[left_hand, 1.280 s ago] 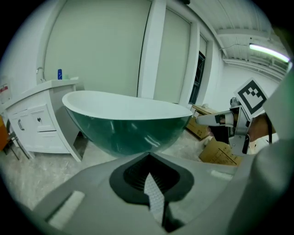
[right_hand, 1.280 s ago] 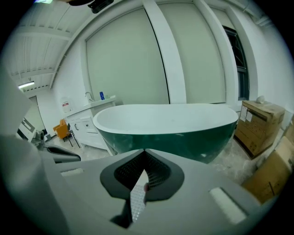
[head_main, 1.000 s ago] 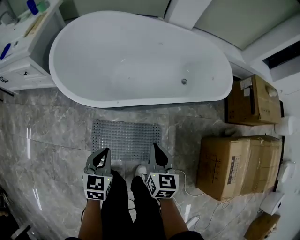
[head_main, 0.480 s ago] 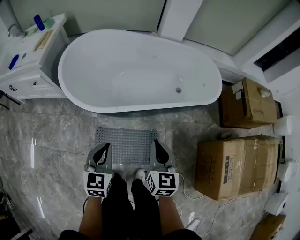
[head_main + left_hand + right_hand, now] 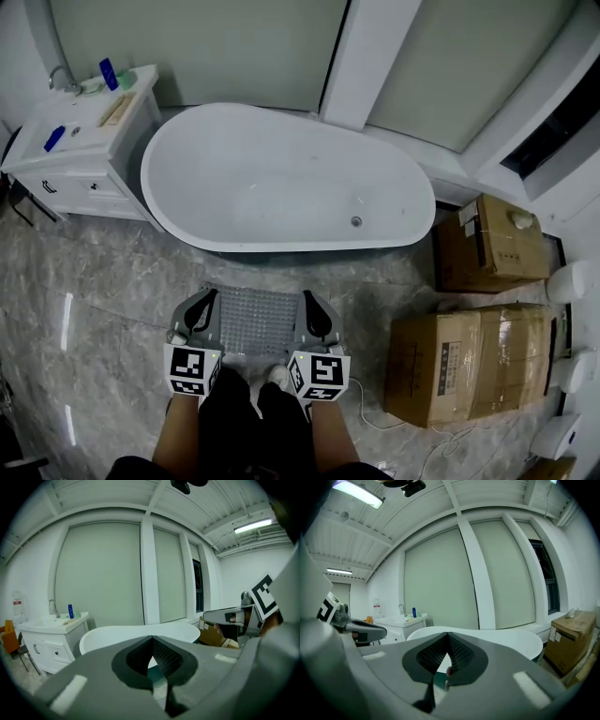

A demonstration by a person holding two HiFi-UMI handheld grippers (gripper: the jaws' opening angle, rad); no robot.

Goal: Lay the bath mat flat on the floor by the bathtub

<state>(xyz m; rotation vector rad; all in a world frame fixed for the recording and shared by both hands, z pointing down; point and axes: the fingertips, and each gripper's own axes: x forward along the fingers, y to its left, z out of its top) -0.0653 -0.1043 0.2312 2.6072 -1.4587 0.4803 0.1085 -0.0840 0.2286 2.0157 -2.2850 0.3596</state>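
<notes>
Mat point(image 5: 255, 319) lying flat on floor point(image 5: 103, 291) just beside tub point(image 5: 291, 247), along its near side. Left tongs point(image 5: 206, 302) and right tongs point(image 5: 309, 302) are pressed together and empty, above the mat's near corners. Laying appears complete; nothing evidently remains.

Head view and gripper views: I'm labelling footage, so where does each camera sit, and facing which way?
Head view: on the person's head, facing steeply down at the white oval bathtub and grey studded bath mat; legs, left gripper and right gripper show.
Left gripper view: on that gripper, along its shut jaws towards the bathtub; right gripper at right.
Right gripper view: likewise; left gripper at left.
All share the bathtub.
</notes>
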